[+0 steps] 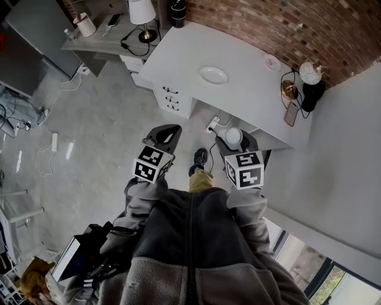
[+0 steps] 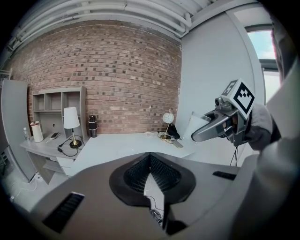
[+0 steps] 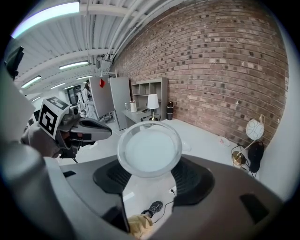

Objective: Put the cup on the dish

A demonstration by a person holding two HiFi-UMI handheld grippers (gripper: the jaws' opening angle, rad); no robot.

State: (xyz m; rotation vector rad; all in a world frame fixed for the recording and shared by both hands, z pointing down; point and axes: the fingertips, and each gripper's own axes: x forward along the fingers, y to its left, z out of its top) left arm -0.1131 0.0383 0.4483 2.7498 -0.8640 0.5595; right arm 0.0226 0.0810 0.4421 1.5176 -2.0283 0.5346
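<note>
A white dish [image 1: 213, 75] lies on the white desk [image 1: 250, 89], a good way ahead of both grippers. My right gripper [image 1: 233, 140] is shut on a pale translucent cup [image 1: 233, 137], held over the floor in front of the desk. In the right gripper view the cup [image 3: 149, 149] fills the space between the jaws, its round mouth facing the camera. My left gripper [image 1: 168, 132] hangs level with it on the left, jaw tips together and nothing between them. The left gripper view shows the desk [image 2: 126, 145] ahead and the right gripper [image 2: 208, 132] off to the right.
On the desk are a round clock [image 1: 309, 72], a black phone [image 1: 291, 113] and a small pink item [image 1: 272, 62]. White drawers [image 1: 172, 98] stand under its near edge. A lamp [image 1: 141, 15] and black bottle [image 1: 178, 15] sit further back. A plug and cable [image 1: 212, 124] lie on the floor.
</note>
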